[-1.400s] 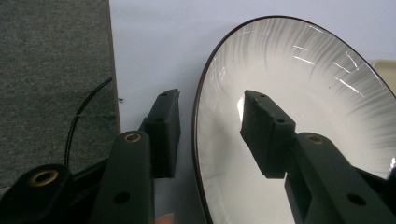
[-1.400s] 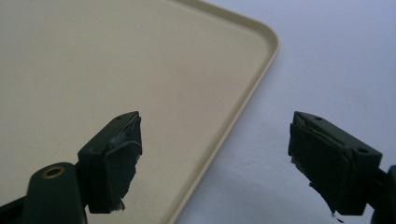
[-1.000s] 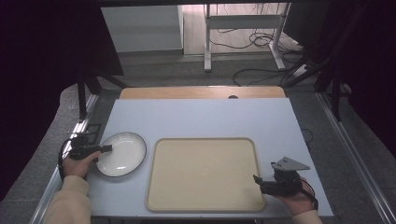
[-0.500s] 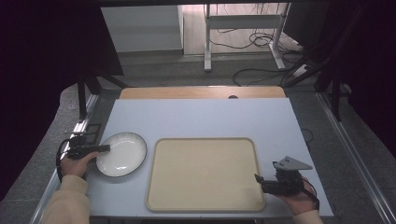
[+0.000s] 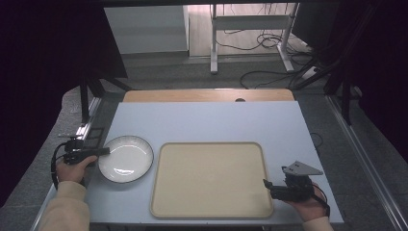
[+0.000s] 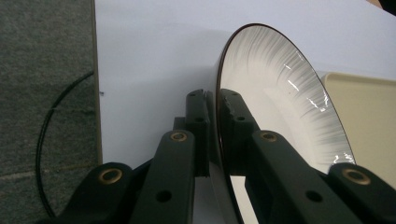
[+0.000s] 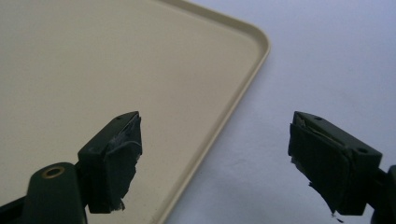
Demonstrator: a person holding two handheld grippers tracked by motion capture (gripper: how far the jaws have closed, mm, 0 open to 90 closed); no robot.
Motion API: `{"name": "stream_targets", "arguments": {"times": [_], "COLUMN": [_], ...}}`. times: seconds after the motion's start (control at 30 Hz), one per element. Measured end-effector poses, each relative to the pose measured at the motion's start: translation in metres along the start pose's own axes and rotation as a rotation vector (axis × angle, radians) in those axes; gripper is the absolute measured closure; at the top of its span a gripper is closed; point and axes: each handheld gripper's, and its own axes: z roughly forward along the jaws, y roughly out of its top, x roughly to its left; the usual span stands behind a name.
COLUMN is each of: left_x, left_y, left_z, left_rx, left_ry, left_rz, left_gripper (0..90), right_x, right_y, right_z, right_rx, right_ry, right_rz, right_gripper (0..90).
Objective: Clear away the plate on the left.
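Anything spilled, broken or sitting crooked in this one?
Nothing spilled or broken. The plate lies beside the tray, which sits square on the table. The left tongs are shut on the plate's rim. The one oddity: the right tongs' pads look frayed and ragged.

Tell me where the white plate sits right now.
In the high view, the round white ceramic plate lies at the table's left, beside the beige plastic tray, its left rim pinched in the left tongs.

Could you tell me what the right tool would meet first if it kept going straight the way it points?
Probably the tray: the open right tool straddles its right rim, one jaw over the tray, the other over the table. Its height above the rim is unclear.
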Motion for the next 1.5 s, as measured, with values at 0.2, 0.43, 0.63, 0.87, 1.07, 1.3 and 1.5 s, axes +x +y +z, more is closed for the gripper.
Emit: {"name": "stream_targets", "arguments": {"times": [0.2,0.43,0.63,0.87,1.07,1.3,1.5], "left_x": [-0.006,-0.015,-0.017,-0.015,-0.014,-0.018,-0.024], "left_y": [0.000,0.002,0.002,0.001,0.002,0.005,0.007], "left_z": [-0.003,-0.007,-0.010,-0.014,-0.022,-0.035,-0.046], "left_rx": [-0.015,-0.044,-0.069,-0.083,-0.131,-0.190,-0.240], "left_ry": [0.016,0.024,-0.015,-0.010,-0.028,-0.066,-0.095], "left_rz": [0.020,0.048,0.037,0.038,0.024,0.018,0.026], "left_gripper": [83.9,84.1,83.3,82.7,82.7,82.6,82.4], "right_x": [0.000,0.000,-0.001,-0.001,-0.001,-0.001,-0.001], "right_y": [0.000,0.000,0.000,0.000,0.000,0.000,0.000], "right_z": [0.000,-0.001,-0.001,-0.001,-0.001,-0.001,-0.001], "right_rx": [-0.002,-0.003,-0.005,-0.005,-0.005,-0.005,-0.006], "right_ry": [0.000,-0.002,-0.003,-0.006,-0.006,-0.006,-0.006], "right_rz": [0.002,0.002,0.001,0.006,0.007,0.009,0.010], "right_gripper": [18.0,18.0,18.0,18.0,18.0,18.0,18.0]}}
